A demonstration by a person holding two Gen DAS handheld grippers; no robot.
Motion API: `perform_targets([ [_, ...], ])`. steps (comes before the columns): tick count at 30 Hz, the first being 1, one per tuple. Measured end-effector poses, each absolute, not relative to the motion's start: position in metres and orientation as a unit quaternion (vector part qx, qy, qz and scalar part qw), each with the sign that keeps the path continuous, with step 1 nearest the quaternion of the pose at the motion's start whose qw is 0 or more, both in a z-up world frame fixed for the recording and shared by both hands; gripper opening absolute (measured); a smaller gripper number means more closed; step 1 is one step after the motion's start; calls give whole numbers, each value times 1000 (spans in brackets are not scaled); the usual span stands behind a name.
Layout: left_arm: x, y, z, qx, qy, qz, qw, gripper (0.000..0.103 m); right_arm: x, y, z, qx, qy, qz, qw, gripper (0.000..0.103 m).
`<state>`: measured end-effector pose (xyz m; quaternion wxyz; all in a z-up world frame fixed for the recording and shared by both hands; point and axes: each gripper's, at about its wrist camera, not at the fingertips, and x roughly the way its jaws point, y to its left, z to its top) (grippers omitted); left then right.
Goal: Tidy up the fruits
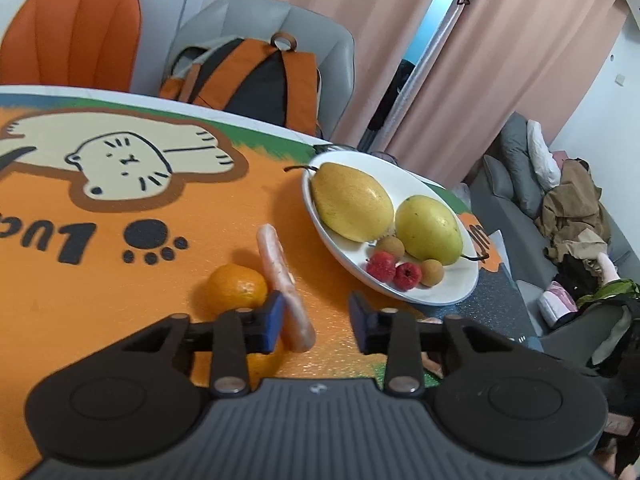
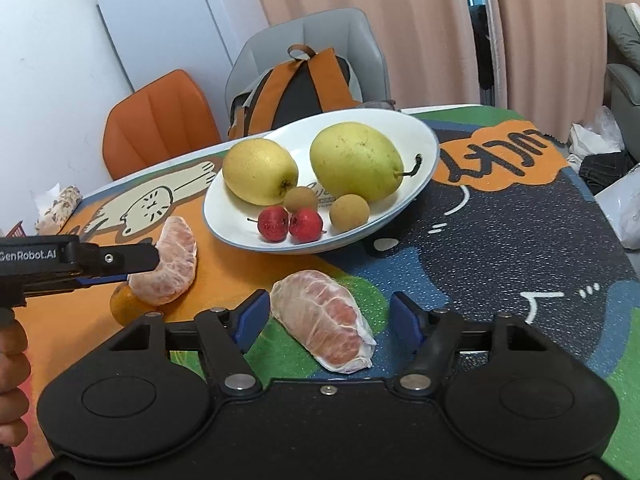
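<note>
On the cartoon cat mat, a peeled pink pomelo segment [image 1: 280, 276] stands on edge between the pads of my left gripper [image 1: 316, 320]. The left pad touches it and the right pad stands clear, so the gripper is open. A mandarin [image 1: 236, 286] lies just left of it. In the right wrist view, a second, wider pomelo segment [image 2: 324, 324] lies between the open pads of my right gripper [image 2: 330, 316], with a gap on its right side. The left gripper [image 2: 140, 268] comes in from the left onto the first segment [image 2: 170, 268]. The white plate [image 2: 224, 224] holds two pears, two longans and two small red fruits.
Beyond the table's far edge, an orange and black backpack [image 2: 304, 88] sits on a grey chair, beside an orange chair [image 2: 160, 120]. A sofa piled with clothes [image 1: 572, 216] lies to the right. A hand [image 2: 12, 360] holds the left gripper. A wrapped packet [image 2: 60, 204] lies at far left.
</note>
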<state>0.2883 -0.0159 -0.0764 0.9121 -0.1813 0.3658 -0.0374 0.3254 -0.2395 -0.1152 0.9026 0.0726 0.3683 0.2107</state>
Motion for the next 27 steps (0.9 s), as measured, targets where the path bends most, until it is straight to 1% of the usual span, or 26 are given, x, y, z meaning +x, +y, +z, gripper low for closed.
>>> perform_targets([
  [2, 291, -18, -79, -180, 370, -40, 910, 30, 326, -237, -116, 67, 365, 215, 903, 58],
  [4, 293, -19, -82, -180, 376, -38, 908, 30, 326, -237, -116, 65, 364, 219, 903, 53],
  [6, 295, -20, -85, -181, 379, -36, 907, 30, 325, -237, -116, 62, 363, 217, 904, 45],
  [8, 297, -22, -87, -180, 379, -35, 907, 30, 323, -239, -117, 57, 361, 216, 905, 40],
  [12, 301, -25, -89, -176, 379, -24, 908, 30, 319, -244, -116, 64, 364, 224, 902, 34],
  [17, 308, -32, -90, -163, 382, 5, 910, 30, 313, -248, -115, 66, 364, 227, 901, 31],
  [27, 316, -42, -94, -126, 379, 32, 916, 30, 306, -250, -114, 65, 365, 225, 901, 31],
])
